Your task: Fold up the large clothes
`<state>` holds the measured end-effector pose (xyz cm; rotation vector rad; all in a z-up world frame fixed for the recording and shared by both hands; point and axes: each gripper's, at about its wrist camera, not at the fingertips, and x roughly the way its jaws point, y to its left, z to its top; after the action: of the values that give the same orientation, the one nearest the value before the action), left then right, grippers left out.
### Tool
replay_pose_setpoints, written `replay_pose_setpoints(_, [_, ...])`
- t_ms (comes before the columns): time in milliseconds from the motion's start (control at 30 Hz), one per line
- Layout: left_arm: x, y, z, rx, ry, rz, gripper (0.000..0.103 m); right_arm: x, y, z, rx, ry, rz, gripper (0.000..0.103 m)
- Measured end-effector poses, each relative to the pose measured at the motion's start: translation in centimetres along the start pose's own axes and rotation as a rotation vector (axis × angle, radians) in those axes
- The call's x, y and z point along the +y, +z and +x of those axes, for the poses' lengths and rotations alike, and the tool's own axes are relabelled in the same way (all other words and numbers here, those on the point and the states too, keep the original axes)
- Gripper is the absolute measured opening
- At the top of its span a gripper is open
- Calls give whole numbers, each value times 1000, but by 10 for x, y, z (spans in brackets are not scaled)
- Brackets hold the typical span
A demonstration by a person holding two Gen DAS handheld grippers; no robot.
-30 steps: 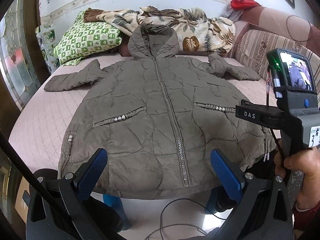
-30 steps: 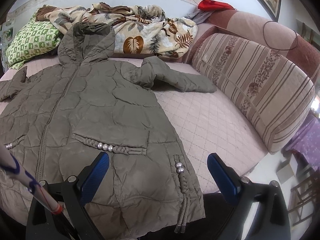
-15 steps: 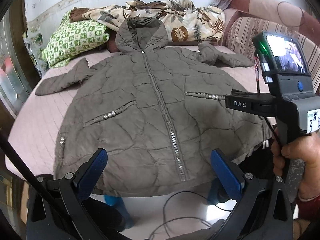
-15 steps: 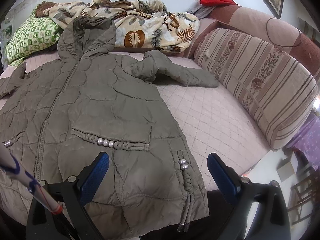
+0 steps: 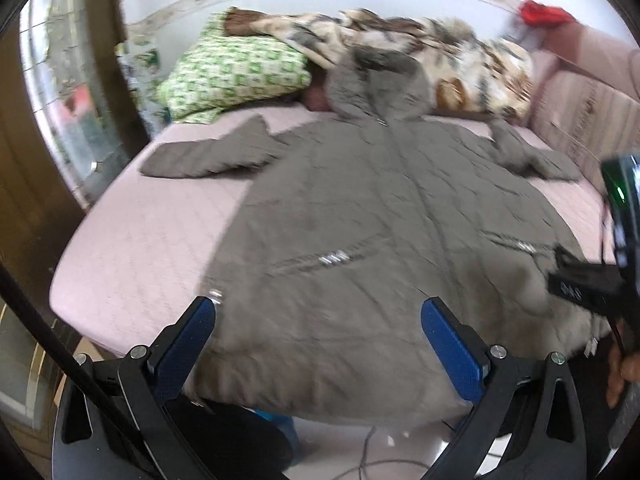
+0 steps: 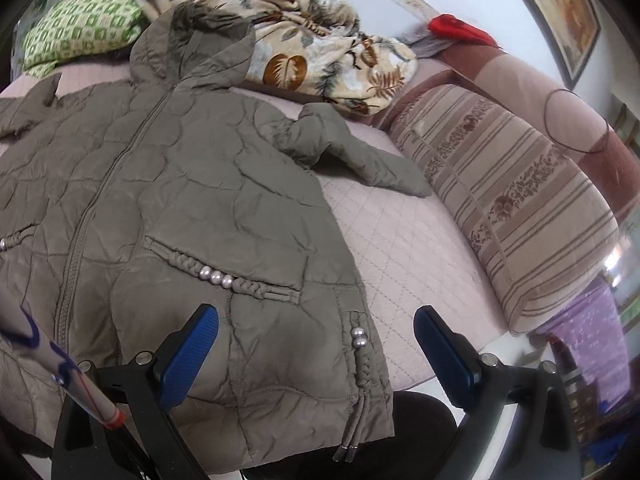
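While coat (image 6: pixel 168 184) lies flat on bed (image 6: pixel 404 240), L gripper (image 5: pixel 318 340) & R gripper (image 6: pixel 316 344) gape wide, holding nothing

1 olive-grey quilted hooded coat (image 6: pixel 192 184) with 2 sleeves; 1 green-and-white checked pillow (image 6: pixel 80 28); 1 crumpled cream blanket printed with brown leaves (image 6: pixel 320 60); 1 striped beige bolster cushion (image 6: pixel 512 200); 1 red cloth (image 6: pixel 456 30); 1 framed picture (image 6: pixel 560 12); 3 pearl beads on the right pocket trim (image 6: pixel 216 276); 2 beads on the side braid (image 6: pixel 358 338)
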<state>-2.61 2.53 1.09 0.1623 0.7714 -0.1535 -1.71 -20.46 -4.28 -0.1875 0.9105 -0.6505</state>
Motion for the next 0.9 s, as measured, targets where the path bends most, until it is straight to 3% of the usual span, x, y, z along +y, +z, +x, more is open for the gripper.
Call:
replay_pose_setpoints(233, [34,26,7,-62,112,-29,103,15,6,5,21,29,-36,100])
replay_pose_setpoints(467, [68,48,28,-67,183,-81,103,28,14,13,37,43,-59,100])
replay_pose_setpoints(667, [99,65,58,-39,219,-128,103,39,24,20,45,65,-70,100])
replay_pose_setpoints(900, [165,103,120,27,272,-224,103,53,36,17,-23,201,-34,100])
